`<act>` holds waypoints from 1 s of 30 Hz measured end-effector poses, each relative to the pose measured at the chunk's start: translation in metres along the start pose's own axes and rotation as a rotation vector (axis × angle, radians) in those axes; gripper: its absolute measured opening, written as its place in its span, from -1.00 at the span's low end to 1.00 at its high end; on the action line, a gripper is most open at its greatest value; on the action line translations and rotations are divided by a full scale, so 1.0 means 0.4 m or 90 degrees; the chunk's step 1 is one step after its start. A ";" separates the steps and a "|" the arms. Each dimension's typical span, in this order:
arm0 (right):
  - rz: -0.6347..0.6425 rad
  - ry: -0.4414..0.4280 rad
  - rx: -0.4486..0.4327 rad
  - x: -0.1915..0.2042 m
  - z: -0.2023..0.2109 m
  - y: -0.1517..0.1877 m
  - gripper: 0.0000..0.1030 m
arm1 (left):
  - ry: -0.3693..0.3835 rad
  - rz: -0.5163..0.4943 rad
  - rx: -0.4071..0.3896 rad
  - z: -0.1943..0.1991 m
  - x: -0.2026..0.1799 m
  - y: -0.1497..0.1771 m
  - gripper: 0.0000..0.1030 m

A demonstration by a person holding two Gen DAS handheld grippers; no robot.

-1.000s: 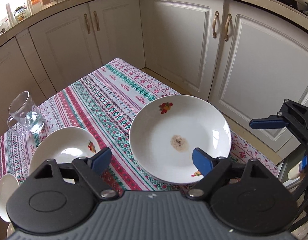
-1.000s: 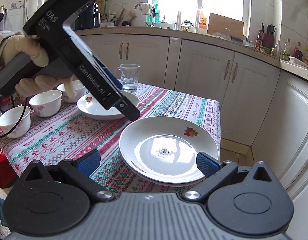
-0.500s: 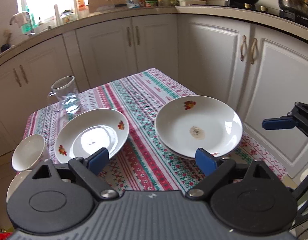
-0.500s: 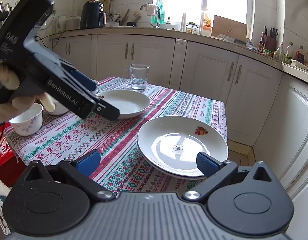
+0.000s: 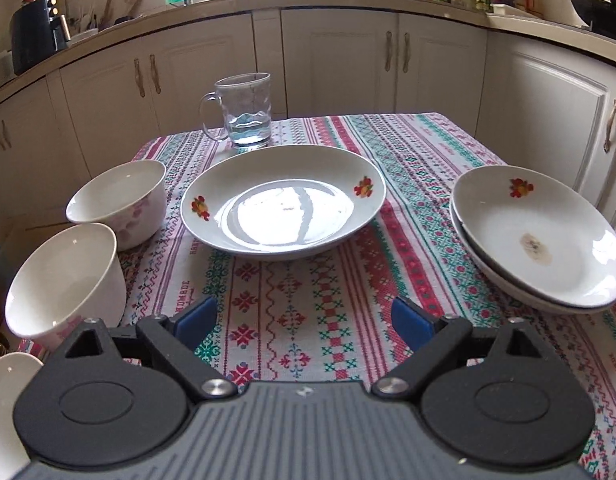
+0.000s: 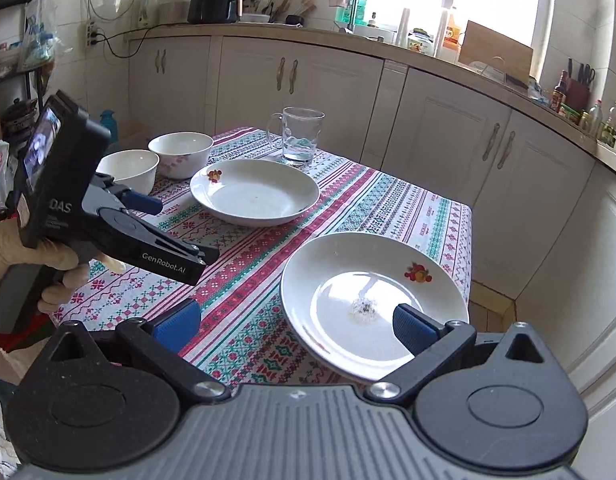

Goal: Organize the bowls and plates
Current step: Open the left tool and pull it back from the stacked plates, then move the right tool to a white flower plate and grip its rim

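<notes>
A single white fruit-print plate (image 5: 284, 208) sits mid-table, straight ahead of my open, empty left gripper (image 5: 304, 320). It also shows in the right wrist view (image 6: 254, 192). A stack of two plates (image 5: 535, 236), the top one stained, lies at the right table edge. In the right wrist view that stack (image 6: 371, 292) is just in front of my open, empty right gripper (image 6: 296, 324). Two white bowls (image 5: 120, 200) (image 5: 64, 280) stand at the left, and part of a third (image 5: 4, 400) shows at the lower left.
A glass mug (image 5: 244, 110) with some water stands behind the single plate on the patterned tablecloth (image 5: 308, 312). White kitchen cabinets (image 5: 347, 60) surround the table. The left gripper body (image 6: 108, 224) and the gloved hand fill the left of the right wrist view.
My left gripper has swung left from the plate stack and now faces the single plate and the bowls. The right gripper has pulled back a little. Both stay open.
</notes>
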State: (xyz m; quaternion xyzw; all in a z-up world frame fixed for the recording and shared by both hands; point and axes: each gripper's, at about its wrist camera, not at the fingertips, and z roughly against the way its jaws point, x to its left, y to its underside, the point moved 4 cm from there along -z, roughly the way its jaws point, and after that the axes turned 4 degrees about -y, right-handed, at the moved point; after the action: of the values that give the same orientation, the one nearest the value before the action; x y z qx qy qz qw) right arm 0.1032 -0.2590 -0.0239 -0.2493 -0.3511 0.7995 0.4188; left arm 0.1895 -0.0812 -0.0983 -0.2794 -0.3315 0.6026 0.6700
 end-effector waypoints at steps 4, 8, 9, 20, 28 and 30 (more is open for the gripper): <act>-0.005 -0.013 0.016 -0.027 -0.035 -0.034 1.00 | 0.003 0.015 0.012 -0.040 0.004 -0.003 0.82; -0.002 -0.033 0.038 -0.056 -0.081 -0.072 1.00 | 0.016 0.034 0.032 -0.085 0.007 -0.007 0.83; 0.000 -0.037 0.043 -0.064 -0.093 -0.083 1.00 | 0.021 0.039 0.039 -0.097 0.008 -0.006 0.83; 0.070 -0.088 0.103 -0.107 -0.240 -0.171 1.00 | 0.017 0.046 0.032 -0.144 0.017 -0.026 1.00; 0.134 -0.174 0.124 -0.099 -0.338 -0.249 1.00 | -0.005 0.063 0.030 -0.174 0.037 -0.045 0.99; 0.141 -0.199 0.126 -0.098 -0.364 -0.269 1.00 | -0.006 0.061 0.025 -0.178 0.039 -0.048 0.99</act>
State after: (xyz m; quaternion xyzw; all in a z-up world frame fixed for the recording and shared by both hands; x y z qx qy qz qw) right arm 0.2777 -0.1975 -0.0284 -0.1171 -0.3019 0.9001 0.2913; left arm 0.2578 -0.0661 -0.1263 -0.2788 -0.3087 0.6417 0.6444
